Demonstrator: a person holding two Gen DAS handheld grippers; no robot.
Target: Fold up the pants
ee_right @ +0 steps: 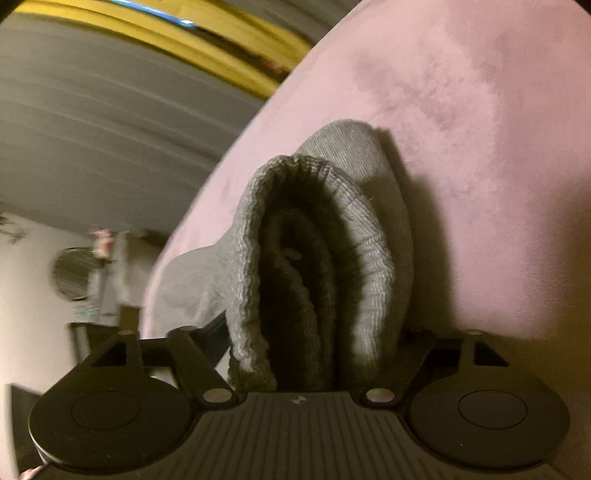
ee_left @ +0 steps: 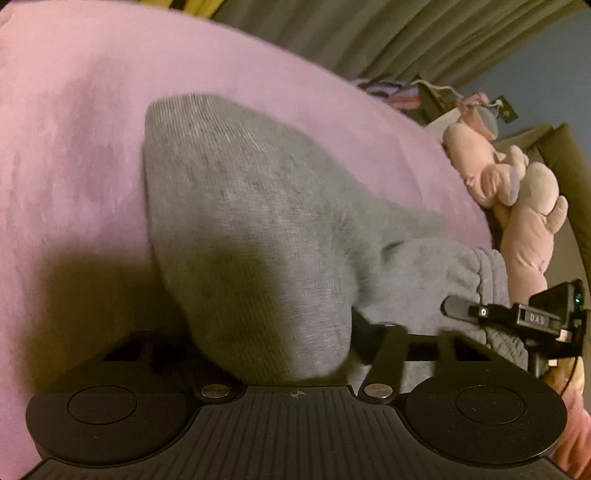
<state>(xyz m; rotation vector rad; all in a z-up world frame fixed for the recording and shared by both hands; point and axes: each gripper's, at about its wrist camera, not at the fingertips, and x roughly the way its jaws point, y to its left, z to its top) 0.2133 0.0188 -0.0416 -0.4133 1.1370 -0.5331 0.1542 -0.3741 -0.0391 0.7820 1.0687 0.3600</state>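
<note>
Grey knit pants lie on a pink bed cover. In the left wrist view my left gripper is shut on a fold of the grey fabric, which bulges up and hides the fingertips. My right gripper shows at the right edge there, on the ribbed waistband. In the right wrist view my right gripper is shut on the ribbed waistband, which stands bunched in folds between the fingers, with the pink cover behind it.
A pink plush toy lies at the bed's right edge. Grey-green curtains hang behind. The right wrist view shows a grey wall, a yellow band and dim room furniture past the bed's left edge.
</note>
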